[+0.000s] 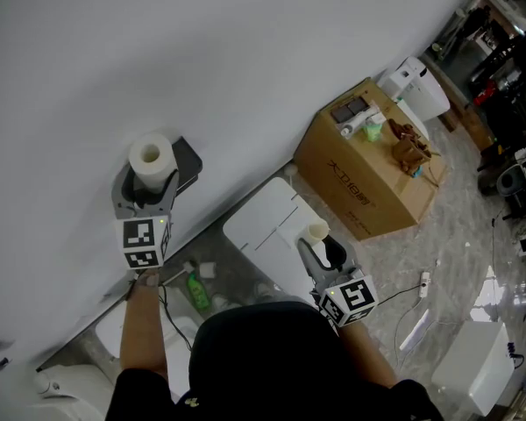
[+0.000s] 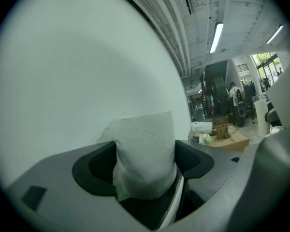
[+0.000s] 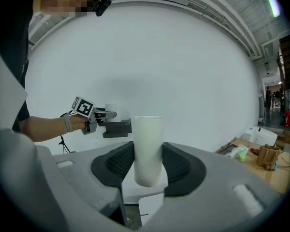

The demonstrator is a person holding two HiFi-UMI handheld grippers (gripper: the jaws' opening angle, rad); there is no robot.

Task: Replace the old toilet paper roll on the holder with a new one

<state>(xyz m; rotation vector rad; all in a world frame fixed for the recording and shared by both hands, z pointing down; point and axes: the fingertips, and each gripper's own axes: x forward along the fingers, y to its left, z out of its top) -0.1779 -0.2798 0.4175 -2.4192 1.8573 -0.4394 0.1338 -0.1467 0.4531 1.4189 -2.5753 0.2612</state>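
White toilet roll (image 1: 151, 156) gripped in left hand-held gripper (image 2: 145, 167), bare tube (image 1: 316, 231) gripped in right hand-held gripper (image 3: 148, 165)

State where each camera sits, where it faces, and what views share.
Head view: on the person's head, steeply downward; forearms, left gripper, right gripper show.
Left gripper view: on left gripper, along the white wall; jaws clamp a full white toilet paper roll.
Right gripper view: on right gripper, toward the wall; jaws clamp a pale hollow tube; left forearm shows.
Shared by all: brown cardboard box.
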